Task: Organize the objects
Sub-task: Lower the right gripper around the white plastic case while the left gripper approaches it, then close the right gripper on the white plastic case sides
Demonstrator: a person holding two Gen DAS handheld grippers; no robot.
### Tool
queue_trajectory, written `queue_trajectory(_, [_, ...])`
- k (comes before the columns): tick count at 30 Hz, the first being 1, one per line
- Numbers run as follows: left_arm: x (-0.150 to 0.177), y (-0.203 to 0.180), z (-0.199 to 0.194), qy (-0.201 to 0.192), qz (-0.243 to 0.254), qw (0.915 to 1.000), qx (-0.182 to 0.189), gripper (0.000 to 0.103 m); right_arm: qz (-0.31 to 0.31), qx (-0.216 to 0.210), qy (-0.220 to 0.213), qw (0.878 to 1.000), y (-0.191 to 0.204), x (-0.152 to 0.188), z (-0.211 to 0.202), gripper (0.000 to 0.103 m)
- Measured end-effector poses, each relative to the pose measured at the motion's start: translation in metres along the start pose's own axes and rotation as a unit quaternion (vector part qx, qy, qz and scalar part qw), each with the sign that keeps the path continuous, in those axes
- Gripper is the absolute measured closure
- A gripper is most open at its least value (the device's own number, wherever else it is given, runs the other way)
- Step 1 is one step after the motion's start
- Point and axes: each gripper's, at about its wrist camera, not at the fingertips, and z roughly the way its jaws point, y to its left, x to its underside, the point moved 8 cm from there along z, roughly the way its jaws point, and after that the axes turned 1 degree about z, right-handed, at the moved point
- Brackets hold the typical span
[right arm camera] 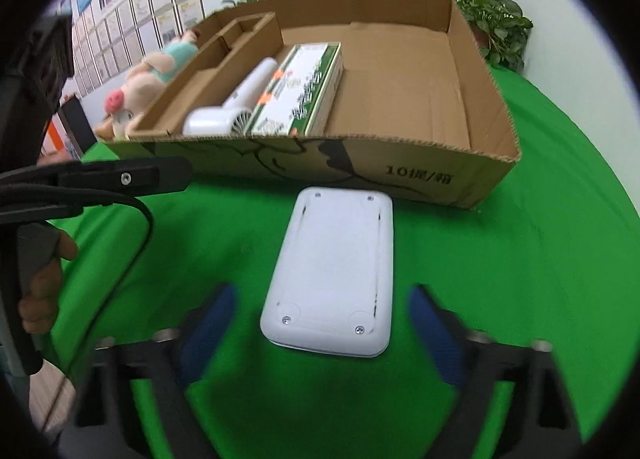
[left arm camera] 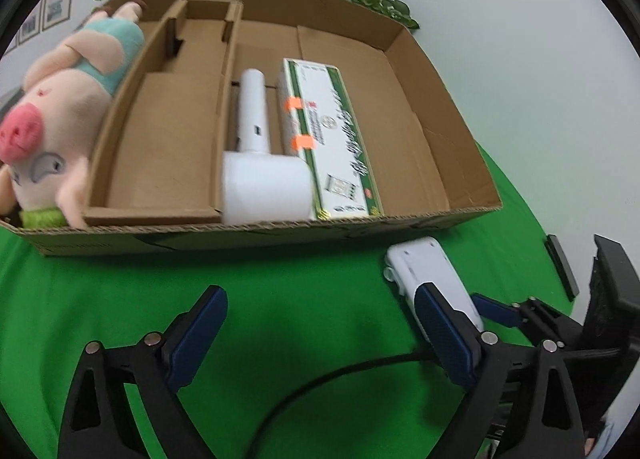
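Observation:
A white flat device [right arm camera: 332, 271] lies back-side up on the green cloth in front of a cardboard box [right arm camera: 400, 167]. My right gripper [right arm camera: 320, 323] is open, its blue fingers on either side of the device's near end, not touching it. My left gripper [left arm camera: 316, 327] is open and empty over the cloth; the device [left arm camera: 432, 271] lies just past its right finger. The box [left arm camera: 256, 231] holds a white hair dryer [left arm camera: 260, 167], a green-and-white carton [left arm camera: 332, 139] and a plush pig [left arm camera: 68, 99] at its left side.
A cardboard divider insert [left arm camera: 172, 131] fills the box's left part; its right part is bare cardboard [right arm camera: 404, 91]. Potted plants [right arm camera: 496, 23] stand behind the box. The right gripper's body [left arm camera: 560, 323] shows at the left view's right edge. A black cable [left arm camera: 320, 383] crosses the cloth.

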Motion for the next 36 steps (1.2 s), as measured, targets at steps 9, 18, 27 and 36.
queue_trajectory(9, [0.028,-0.017,0.017,0.05,-0.017,0.9968,0.059,0.009,0.008,0.013,0.006,1.0,-0.004,0.015,-0.007,0.036])
queue_trajectory(18, [0.036,-0.031,0.023,0.085,-0.08,0.9816,0.151,0.009,0.02,0.001,0.014,1.0,0.004,0.058,-0.032,0.037])
queue_trajectory(27, [0.042,-0.058,0.037,0.113,-0.072,0.9712,0.197,0.01,0.037,-0.002,0.01,0.999,0.005,0.063,-0.039,0.037])
queue_trajectory(36, [0.047,-0.056,0.048,0.134,-0.101,0.9624,0.214,0.052,0.057,-0.06,0.009,0.997,0.023,0.058,-0.038,0.037])
